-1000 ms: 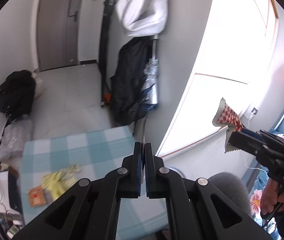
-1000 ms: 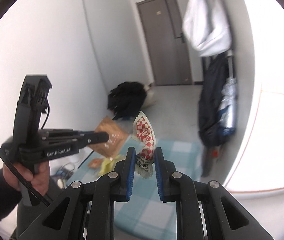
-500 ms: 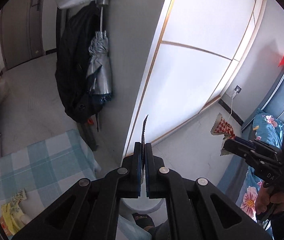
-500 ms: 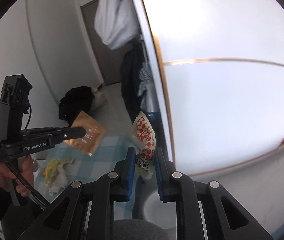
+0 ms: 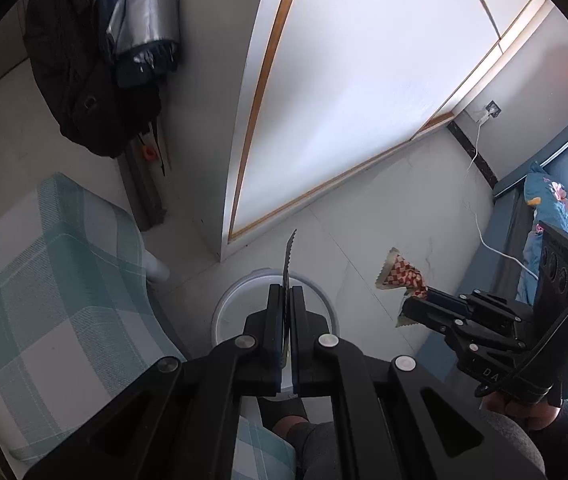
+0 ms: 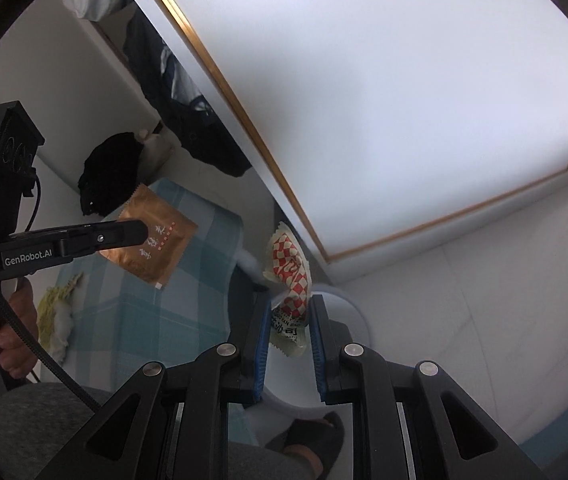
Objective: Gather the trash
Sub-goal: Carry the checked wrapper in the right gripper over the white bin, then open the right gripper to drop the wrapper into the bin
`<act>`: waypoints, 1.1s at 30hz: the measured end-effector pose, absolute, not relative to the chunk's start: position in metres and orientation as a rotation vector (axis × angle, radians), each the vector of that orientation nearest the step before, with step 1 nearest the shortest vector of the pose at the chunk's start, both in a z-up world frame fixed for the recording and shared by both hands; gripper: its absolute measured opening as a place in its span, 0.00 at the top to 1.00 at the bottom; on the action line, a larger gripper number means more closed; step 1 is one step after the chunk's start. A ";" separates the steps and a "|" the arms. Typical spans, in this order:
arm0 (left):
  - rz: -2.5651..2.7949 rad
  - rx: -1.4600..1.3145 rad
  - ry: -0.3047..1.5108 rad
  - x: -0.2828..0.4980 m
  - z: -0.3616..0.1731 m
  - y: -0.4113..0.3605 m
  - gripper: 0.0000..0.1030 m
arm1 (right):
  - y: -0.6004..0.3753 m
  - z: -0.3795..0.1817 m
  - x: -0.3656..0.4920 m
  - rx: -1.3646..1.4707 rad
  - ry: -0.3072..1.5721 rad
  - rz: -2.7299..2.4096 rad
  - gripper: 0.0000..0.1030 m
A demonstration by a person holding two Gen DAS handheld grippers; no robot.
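My left gripper is shut on a flat brown sachet, seen edge-on in the left wrist view and face-on in the right wrist view. It hangs over a round white trash bin on the floor. My right gripper is shut on a red-and-white checked wrapper, also visible in the left wrist view, right of the bin. The bin's rim shows just beyond the right gripper.
A table with a teal checked cloth stands left of the bin, with yellow crumpled trash on it. A white sliding door, hanging dark coats and a bed surround the spot. My foot is by the bin.
Both grippers have swung right and down from over the table toward the floor bin, each still holding its wrapper. The bin has come into view.
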State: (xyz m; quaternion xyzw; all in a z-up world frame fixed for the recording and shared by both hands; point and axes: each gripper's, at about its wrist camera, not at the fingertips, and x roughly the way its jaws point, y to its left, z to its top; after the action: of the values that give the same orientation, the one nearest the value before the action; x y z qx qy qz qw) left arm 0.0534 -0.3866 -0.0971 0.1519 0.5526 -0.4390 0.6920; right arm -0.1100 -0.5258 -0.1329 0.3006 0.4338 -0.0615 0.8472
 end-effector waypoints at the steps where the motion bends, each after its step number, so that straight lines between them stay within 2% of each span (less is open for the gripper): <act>1: -0.979 0.345 1.254 0.054 -0.102 -0.388 1.00 | -0.525 -0.142 -0.105 0.647 0.927 -0.108 0.82; 11: -0.915 0.433 1.478 0.061 -0.174 -0.415 1.00 | -0.520 -0.224 -0.091 0.745 1.058 -0.050 0.82; 19: -0.894 0.493 1.594 0.064 -0.199 -0.434 1.00 | -0.514 -0.267 -0.086 0.825 1.141 -0.059 0.82; 26: -0.878 0.484 1.669 0.065 -0.206 -0.441 1.00 | -0.514 -0.280 -0.080 0.838 1.187 -0.059 0.75; 28: -0.863 0.506 1.684 0.064 -0.210 -0.442 1.00 | -0.515 -0.276 -0.083 0.825 1.173 -0.063 0.69; 31: -0.843 0.529 1.722 0.061 -0.217 -0.442 0.92 | -0.518 -0.274 -0.086 0.841 1.159 -0.083 0.65; 33: -0.838 0.526 1.728 0.060 -0.219 -0.441 0.74 | -0.523 -0.272 -0.095 0.856 1.151 -0.107 0.60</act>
State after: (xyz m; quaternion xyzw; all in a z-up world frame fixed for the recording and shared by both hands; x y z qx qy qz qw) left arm 0.0600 -0.4405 -0.2191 0.2218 0.7281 -0.3530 0.5441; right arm -0.0949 -0.5231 -0.2718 0.3919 0.5273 -0.0492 0.7523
